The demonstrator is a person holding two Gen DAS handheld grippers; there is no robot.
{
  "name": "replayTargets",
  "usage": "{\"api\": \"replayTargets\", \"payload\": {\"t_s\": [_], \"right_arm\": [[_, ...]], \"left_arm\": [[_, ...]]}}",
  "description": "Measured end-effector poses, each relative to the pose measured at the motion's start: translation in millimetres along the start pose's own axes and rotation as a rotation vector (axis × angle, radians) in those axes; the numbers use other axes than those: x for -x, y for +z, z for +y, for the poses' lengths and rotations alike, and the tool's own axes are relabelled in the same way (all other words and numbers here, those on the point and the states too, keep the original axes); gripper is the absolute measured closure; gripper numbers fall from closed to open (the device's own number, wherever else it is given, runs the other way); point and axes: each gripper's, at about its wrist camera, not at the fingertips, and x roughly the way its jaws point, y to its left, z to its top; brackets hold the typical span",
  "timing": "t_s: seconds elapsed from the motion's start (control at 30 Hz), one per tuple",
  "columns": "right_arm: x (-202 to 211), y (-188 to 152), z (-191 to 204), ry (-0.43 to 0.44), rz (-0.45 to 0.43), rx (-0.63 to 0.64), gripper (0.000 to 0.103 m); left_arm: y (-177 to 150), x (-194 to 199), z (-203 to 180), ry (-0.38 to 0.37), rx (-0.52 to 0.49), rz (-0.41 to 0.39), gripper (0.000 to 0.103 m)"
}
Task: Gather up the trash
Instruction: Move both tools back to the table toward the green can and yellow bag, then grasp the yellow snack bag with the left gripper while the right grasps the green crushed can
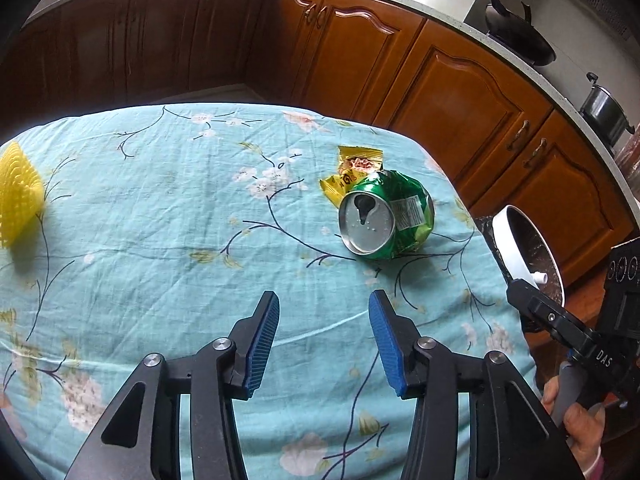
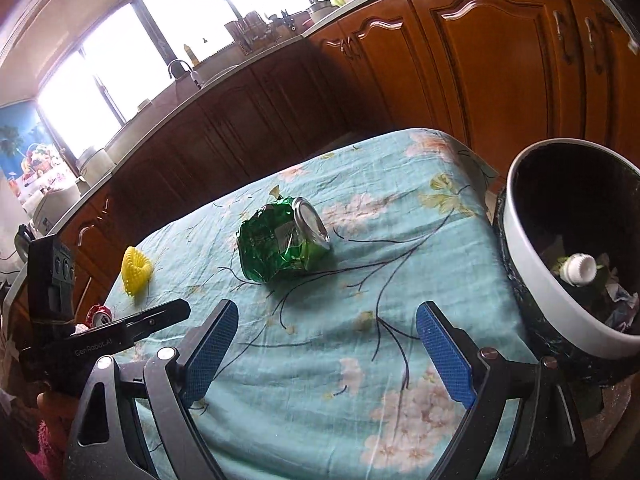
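Note:
A crushed green can lies on its side on the floral teal tablecloth, with a yellow snack wrapper just behind it. My left gripper is open and empty, short of the can. In the right wrist view the can lies ahead of my right gripper, which is open and empty. A white-rimmed trash bin stands at the table's right edge, holding a white bottle and scraps. A yellow foam net lies at the far left; it also shows in the left wrist view.
Wooden kitchen cabinets run behind and right of the table. A black wok and a pot sit on the counter. A red can lies near the left gripper in the right wrist view.

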Motion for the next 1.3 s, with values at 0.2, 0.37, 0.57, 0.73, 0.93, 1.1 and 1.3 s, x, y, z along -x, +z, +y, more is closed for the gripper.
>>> {"api": "replayTargets", "payload": {"t_s": [0.2,0.37,0.57,0.73,0.93,1.1,1.3], "right_arm": [[-24,21,4,0.026,-0.002,0.028,0.012],[-53,39,14,0.044,0.027,0.053,0.021],[-91,48,15,0.005,0.093,0.071,0.082],[-75,43,1,0.008,0.07,0.022,0.092],[-29,35,-21,0.004,0.017,-0.031,0.093],[4,23,-33,-0.05,0.002,-0.023,0.093],[8,12,-38,-0.092,0.036,0.002,0.094]], "left_arm": [[10,-2,14,0.019,0.023,-0.007,0.054],[19,-7,22,0.027,0.038,-0.008,0.054],[33,-16,18,0.031,0.017,-0.013,0.054],[46,-28,5,0.017,-0.015,-0.012,0.053],[65,-56,-19,0.001,-0.073,-0.006,0.049],[84,-86,-41,0.007,-0.124,-0.004,0.041],[98,-129,-69,0.06,-0.177,0.011,0.039]]}}
